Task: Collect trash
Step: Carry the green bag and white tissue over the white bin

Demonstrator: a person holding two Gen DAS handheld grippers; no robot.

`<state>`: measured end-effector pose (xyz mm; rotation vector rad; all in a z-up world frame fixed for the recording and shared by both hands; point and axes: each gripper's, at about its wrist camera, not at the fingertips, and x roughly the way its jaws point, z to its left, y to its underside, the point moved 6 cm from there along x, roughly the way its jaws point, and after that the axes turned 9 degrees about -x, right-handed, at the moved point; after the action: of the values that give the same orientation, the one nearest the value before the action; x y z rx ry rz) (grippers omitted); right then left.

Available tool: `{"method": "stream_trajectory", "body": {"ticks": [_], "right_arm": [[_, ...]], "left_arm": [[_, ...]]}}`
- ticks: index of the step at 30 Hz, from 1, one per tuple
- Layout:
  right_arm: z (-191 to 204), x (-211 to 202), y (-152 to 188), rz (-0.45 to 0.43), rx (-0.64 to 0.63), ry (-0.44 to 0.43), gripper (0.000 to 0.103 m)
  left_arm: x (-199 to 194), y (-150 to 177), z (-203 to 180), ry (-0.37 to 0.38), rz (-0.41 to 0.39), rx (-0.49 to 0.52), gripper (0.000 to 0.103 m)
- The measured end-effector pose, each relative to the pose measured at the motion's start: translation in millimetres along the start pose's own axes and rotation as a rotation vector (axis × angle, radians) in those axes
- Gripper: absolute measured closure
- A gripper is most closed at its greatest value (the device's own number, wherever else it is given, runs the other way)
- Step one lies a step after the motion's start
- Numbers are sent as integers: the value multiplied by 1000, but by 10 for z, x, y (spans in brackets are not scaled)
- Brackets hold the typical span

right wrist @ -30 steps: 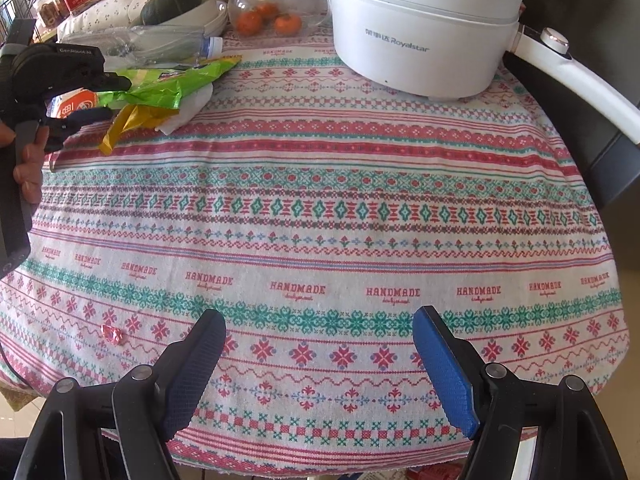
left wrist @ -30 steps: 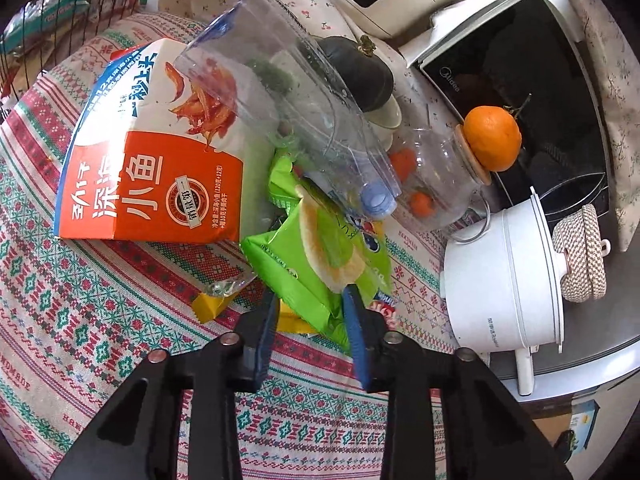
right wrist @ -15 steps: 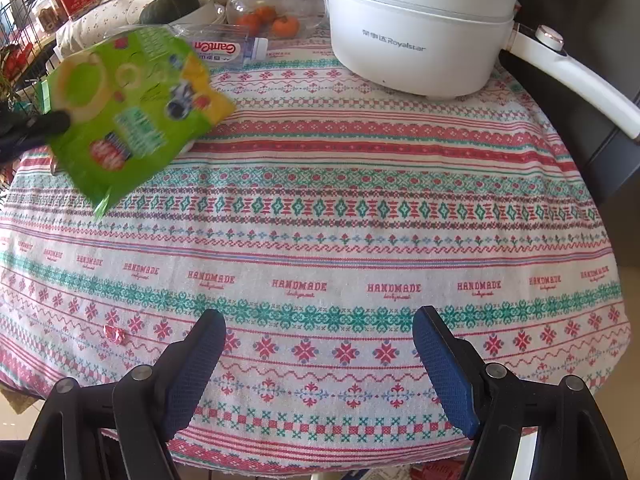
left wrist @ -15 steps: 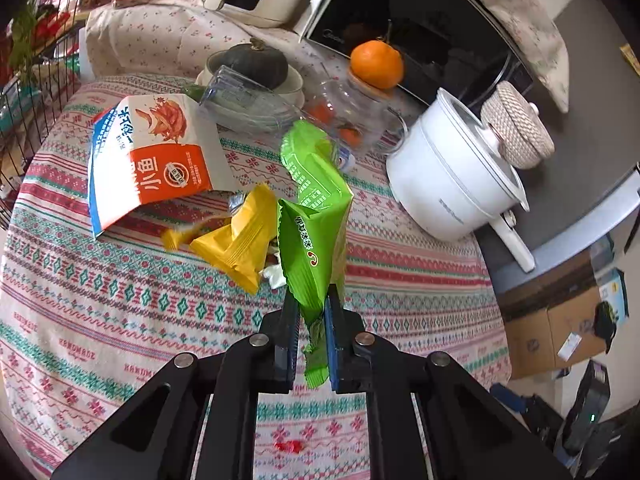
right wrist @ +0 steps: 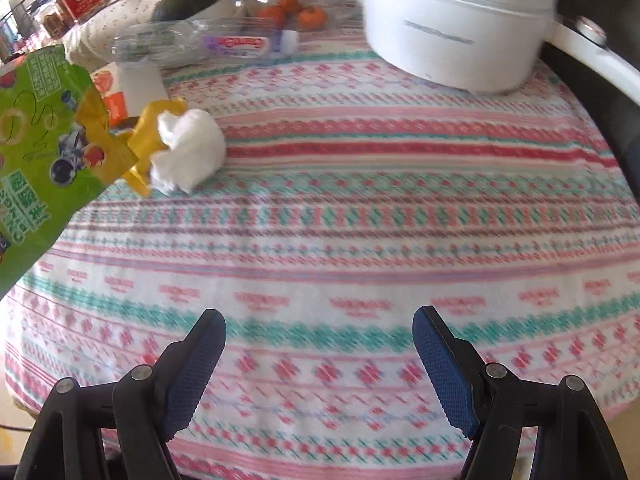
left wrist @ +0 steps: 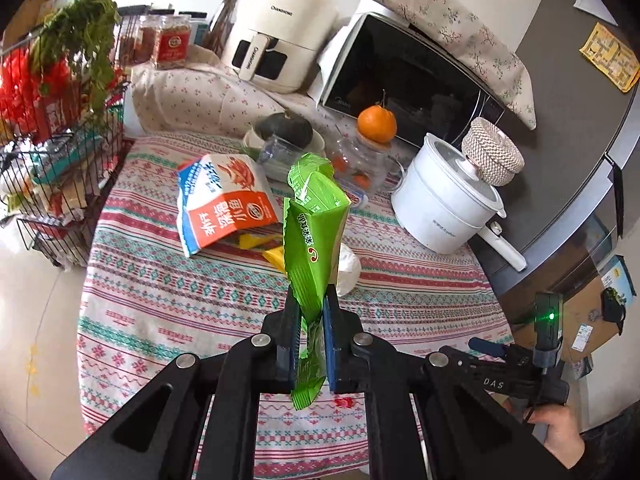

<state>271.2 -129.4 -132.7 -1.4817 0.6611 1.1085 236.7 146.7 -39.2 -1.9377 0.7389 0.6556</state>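
My left gripper (left wrist: pixel 311 304) is closing on a green snack bag (left wrist: pixel 316 224); its pads press the bag's lower end and hold it upright in the air above the table. That green bag (right wrist: pixel 36 160) also hangs at the left edge of the right wrist view. Under it on the patterned cloth lie a yellow wrapper (right wrist: pixel 148 136), a crumpled white tissue (right wrist: pixel 188 156), an orange-and-white fish snack bag (left wrist: pixel 228 204) and a clear plastic bottle (right wrist: pixel 192 42). My right gripper (right wrist: pixel 319 320) stands open over the table's near edge, with nothing between its fingers.
A white electric pot (left wrist: pixel 444 204) stands at the table's right. Behind the trash are a glass jar (left wrist: pixel 360 160) topped by an orange (left wrist: pixel 377 121) and a dark squash in a bowl (left wrist: pixel 284 128). A wire basket (left wrist: pixel 48 168) stands left. A small red scrap (left wrist: pixel 341 402) lies near the front edge.
The left gripper closed on the green bag and lifted it up off the pile and back from the table. The yellow wrapper and the tissue now lie uncovered. The right gripper shifted slightly.
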Motion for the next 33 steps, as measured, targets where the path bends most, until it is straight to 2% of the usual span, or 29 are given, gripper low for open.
{"method": "stream_trajectory", "body": {"ticks": [3, 7, 11, 16, 18, 19, 20, 21, 26, 33], "right_arm": [[198, 177, -283, -33, -22, -28, 22], [408, 523, -602, -53, -7, -110, 22], [531, 864, -846, -35, 8, -119, 23], [620, 1139, -1049, -34, 36, -147, 28], [663, 1227, -1078, -21, 40, -153, 35], [681, 1283, -1083, -9, 41, -160, 49], [702, 1335, -1078, 7, 43, -168, 69], [717, 1373, -1068, 22, 45, -174, 73], [694, 1224, -1028, -10, 34, -181, 78], [407, 691, -863, -58, 33, -164, 79]], "left_arm": [[-48, -42, 65, -20, -26, 15, 95], [-117, -86, 147, -42, -50, 36, 95], [-137, -123, 248, -44, -52, 20, 95], [-115, -138, 279, -44, -46, 17, 95], [-106, -136, 276, -44, -44, 19, 95], [-103, -136, 273, -45, -44, 20, 95], [-102, -137, 270, -46, -44, 20, 95], [-101, -137, 266, -47, -45, 21, 95], [-122, -128, 202, -36, -51, 36, 95], [-143, -35, 0, -7, -48, 83, 95]]}}
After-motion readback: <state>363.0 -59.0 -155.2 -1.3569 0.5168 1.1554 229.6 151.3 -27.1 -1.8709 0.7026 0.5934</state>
